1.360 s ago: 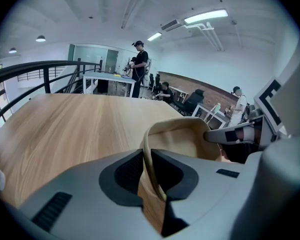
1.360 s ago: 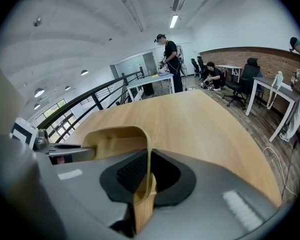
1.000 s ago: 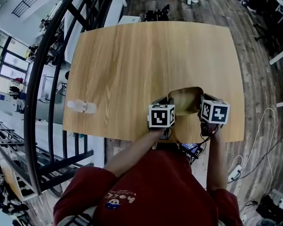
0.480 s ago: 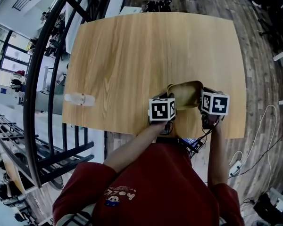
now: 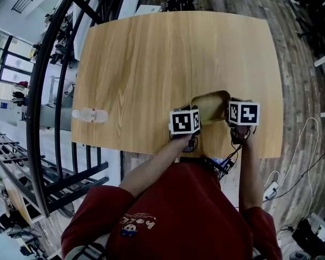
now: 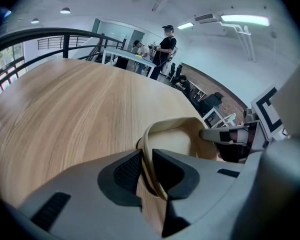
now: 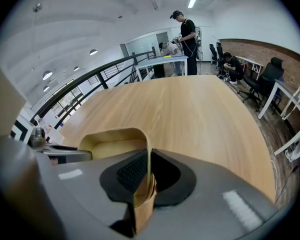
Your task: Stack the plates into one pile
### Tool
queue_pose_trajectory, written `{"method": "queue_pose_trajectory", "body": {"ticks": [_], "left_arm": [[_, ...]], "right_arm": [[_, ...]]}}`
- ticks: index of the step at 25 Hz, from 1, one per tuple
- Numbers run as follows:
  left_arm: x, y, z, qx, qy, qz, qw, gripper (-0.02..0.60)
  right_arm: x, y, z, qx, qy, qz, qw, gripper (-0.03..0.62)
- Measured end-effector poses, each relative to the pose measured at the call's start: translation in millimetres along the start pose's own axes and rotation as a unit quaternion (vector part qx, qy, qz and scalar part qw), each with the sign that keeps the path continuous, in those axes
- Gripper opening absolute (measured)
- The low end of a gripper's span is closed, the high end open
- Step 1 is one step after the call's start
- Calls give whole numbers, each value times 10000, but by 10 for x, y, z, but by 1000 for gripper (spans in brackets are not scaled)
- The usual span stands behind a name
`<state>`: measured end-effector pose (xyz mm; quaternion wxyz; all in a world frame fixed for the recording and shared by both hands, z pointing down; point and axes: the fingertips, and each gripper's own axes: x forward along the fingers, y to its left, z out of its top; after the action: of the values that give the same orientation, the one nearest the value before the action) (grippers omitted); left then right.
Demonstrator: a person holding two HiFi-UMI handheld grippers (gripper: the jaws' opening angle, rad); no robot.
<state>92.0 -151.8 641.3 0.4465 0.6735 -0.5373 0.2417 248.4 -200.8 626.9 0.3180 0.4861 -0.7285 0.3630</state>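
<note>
My left gripper point(image 6: 146, 171) and right gripper point(image 7: 149, 176) are each nearly closed and clamped on opposite side rims of the wooden plate point(image 5: 211, 106), which sits between them over the near edge of the table point(image 5: 151, 64). I cannot tell whether it touches the wood. At my right jaws the rim looks layered, so this may already be the pile, and no other loose plate shows, so I judge this to be the set-down. Next, it needs to sit flat and level, with both jaws eased apart together so nothing tips.
</note>
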Motion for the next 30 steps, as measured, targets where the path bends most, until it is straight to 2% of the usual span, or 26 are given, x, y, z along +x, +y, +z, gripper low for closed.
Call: {"method": "queue_pose_trajectory", "body": {"ticks": [7,11,21,26,30], "left_arm": [[84,33,-97,41,182,24,9998,66],[98,9,-114,30,214,-46,9998,66],[126,10,-115,537,70,464,9975,66],[134,32,-124,955,-41,709,9929,84],[176,73,-170,887,31,735,9933,87]], "right_arm": [[30,-9,-87,-305,280,-275,9988,34],[79,-31,-152,-253,436,-270,9984,32],[149,-60,-208,-304,500,-402,9975,32],[153,-56,-231,-317,543,-399,9972,32],[169,-35,-234,-406,548,-468,9966,35]]}}
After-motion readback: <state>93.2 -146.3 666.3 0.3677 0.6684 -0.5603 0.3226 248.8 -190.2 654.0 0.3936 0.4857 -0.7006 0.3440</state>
